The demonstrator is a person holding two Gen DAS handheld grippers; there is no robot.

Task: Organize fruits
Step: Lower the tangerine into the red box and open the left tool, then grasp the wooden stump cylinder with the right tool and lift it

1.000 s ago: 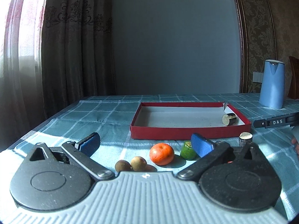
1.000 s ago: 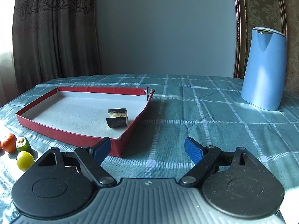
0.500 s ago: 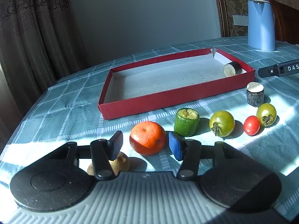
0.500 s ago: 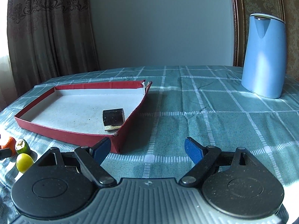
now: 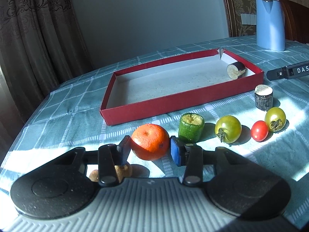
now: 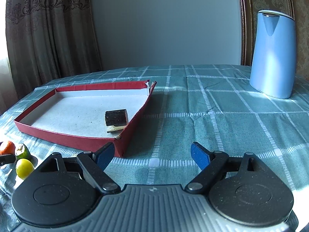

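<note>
The left gripper (image 5: 150, 148) tilts down toward the cloth (image 5: 58, 116), its jaws closing on the orange (image 5: 149, 141) that sits between them; the pads lie against both flanks of the fruit, which rests on the cloth at 6 o'clock of the tray (image 5: 173, 104). At 7 o'clock of the orange, partly under the left finger, lie two brown fruits (image 5: 123, 171). At 3 o'clock of the orange runs a row: one green cut chunk (image 5: 191, 127), two green tomatoes (image 5: 228, 129), one red tomato (image 5: 259, 131), and one dark cut chunk (image 5: 263, 99) standing upright beyond them. Inside the tray, at its 3 o'clock end, lies one more dark chunk (image 5: 236, 70) on its side. One blue kettle (image 5: 270, 23) stands at 1 o'clock of the tray, well apart. The right gripper (image 6: 152, 155) also tilts down, jaws spread wide with nothing between them, above bare cloth just beside the tray's near corner; its tip (image 5: 287, 71) shows at the edge of the left view.
</note>
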